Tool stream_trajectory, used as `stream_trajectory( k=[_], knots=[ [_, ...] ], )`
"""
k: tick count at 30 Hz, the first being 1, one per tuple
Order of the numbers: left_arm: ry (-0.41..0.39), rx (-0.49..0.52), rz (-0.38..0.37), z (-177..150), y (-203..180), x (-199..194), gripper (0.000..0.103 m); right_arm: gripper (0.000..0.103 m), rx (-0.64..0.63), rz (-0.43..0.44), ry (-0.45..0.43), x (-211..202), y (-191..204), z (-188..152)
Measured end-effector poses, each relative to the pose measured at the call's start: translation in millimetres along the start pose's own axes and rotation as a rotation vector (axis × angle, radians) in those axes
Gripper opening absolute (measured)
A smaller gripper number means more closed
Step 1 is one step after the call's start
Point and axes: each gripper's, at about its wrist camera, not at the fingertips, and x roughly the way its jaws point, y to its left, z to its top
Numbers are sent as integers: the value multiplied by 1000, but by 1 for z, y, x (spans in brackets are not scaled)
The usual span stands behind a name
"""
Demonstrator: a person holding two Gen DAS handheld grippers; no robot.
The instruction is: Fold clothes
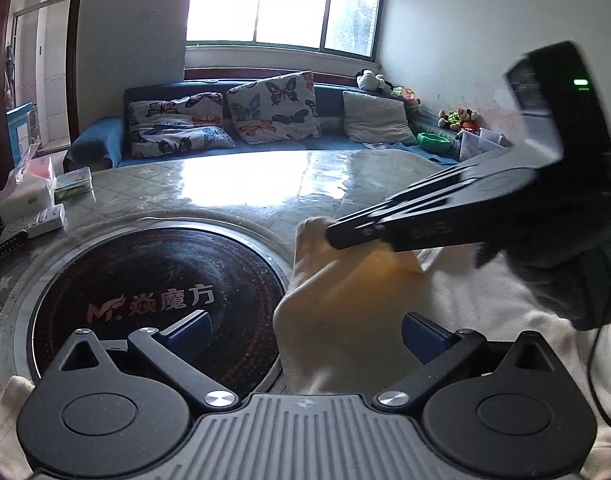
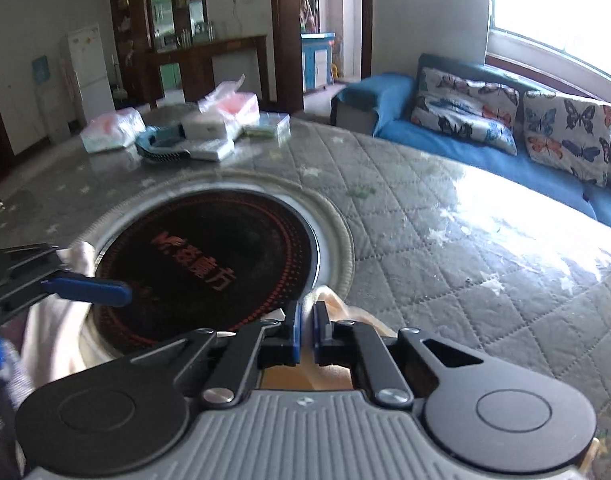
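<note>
Table, w/ quilted cover under a glossy clear sheet: the work surface, largest item in both views. A sofa w/ butterfly cushions stands behind it, below the window; it plays no part in the task.

Round black burner sits sunk in the table centre, ringed by a metal rim. The garment overlaps its near edge, prob. because it lies at the table's near side.

Cream garment: the task's thing. It is bunched on the near side of the table, beside and partly over the burner rim, w/ one corner lifted.

Right gripper: jaws together, clamped on that lifted fold of cloth, seen as a raised peak in the left view. Judged purpose: hold a corner taut so the cloth can be spread or folded over.

Left gripper: blue pads wide apart, holding nothing, w/ cloth bulging up between them. Judged: placed to take a second corner, so fold appears at an early stage.

Clutter at the far edge (tissue packs, power strip, boxes): well apart from the cloth.
</note>
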Motion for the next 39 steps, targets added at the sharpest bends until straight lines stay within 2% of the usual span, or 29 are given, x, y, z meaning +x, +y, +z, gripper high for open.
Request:
stream_trajectory(
  k=[6, 11, 13, 15, 20, 24, 25, 26, 32, 34, 36, 39],
  knots=[
    [-2, -17, 4, -2, 3, -1, 103, 5, -25, 7, -54, -51, 7, -23],
    [-9, -22, 32, 0, -1, 2, 103, 9, -25, -78, 3, -59, 1, -43],
    [-8, -5, 26, -1, -3, 2, 103, 12, -2, -58, 14, -58, -3, -41],
    [-10, 16, 17, -4, -8, 0, 103, 15, 19, -17, 25, -55, -8, -34],
    [-10, 64, 1, -10, -18, -3, 103, 19, 56, 4, 63, -35, -15, -27],
    [-9, 84, -15, -15, -24, -4, 103, 19, 87, -12, 98, -21, -19, -23],
    [-7, 83, -20, -16, -26, -4, 103, 13, 85, -12, 103, -18, -19, -20],
    [-5, 83, -25, -17, -27, -5, 103, 4, 77, -6, 96, -15, -19, -14],
    [2, 85, -48, -16, -33, -2, 103, 3, 5, 29, -38, 4, -6, 43],
    [5, 92, -54, -15, -36, -1, 103, 9, -8, 43, -71, 11, -3, 60],
    [6, 100, -61, -15, -37, -1, 103, 16, 3, 32, -76, 13, -6, 65],
    [4, 92, -84, -10, -36, -1, 103, 20, 18, -3, -78, 4, -15, 62]
  ],
)
